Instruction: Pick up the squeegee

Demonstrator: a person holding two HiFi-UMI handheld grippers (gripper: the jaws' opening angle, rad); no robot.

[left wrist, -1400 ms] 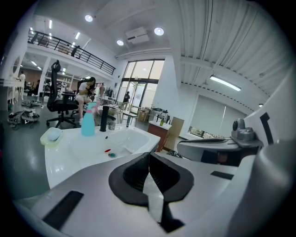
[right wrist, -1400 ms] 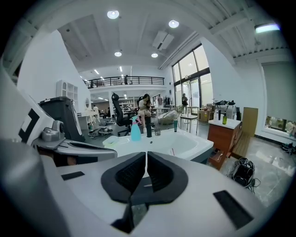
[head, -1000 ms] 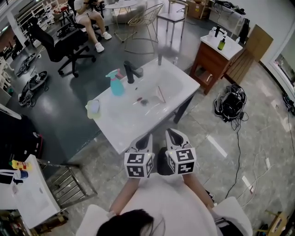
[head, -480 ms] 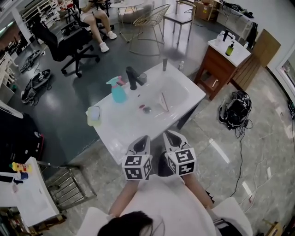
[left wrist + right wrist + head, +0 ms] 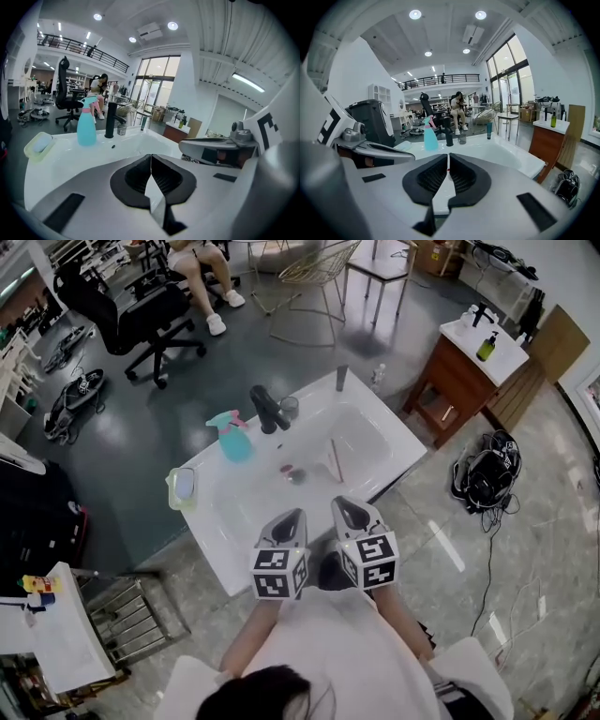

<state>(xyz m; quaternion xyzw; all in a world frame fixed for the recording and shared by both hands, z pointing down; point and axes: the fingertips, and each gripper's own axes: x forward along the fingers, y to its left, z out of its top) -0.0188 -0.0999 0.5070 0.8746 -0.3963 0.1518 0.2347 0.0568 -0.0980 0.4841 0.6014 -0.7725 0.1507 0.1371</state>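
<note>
The squeegee [image 5: 335,460], a thin pale-pink strip, lies in the basin of the white sink [image 5: 246,519], right of the drain [image 5: 293,472]. My left gripper [image 5: 292,518] and right gripper [image 5: 339,507] are side by side over the sink's near edge, short of the squeegee. Both are shut with nothing between the jaws. In the left gripper view the shut left gripper [image 5: 151,157] points over the white counter [image 5: 70,159]. In the right gripper view the right gripper [image 5: 448,157] covers the basin, and the squeegee does not show.
A teal spray bottle [image 5: 234,435], black faucet [image 5: 265,409], glass cup [image 5: 290,407] and yellow-green dish [image 5: 182,486] stand on the sink's far and left sides. A wooden cabinet [image 5: 459,381] and black bag [image 5: 487,474] are right. A metal rack [image 5: 131,624] is left.
Both grippers have moved forward together, from short of the sink to over its near edge. The sink now sits closer below me. The jaws stayed shut.
</note>
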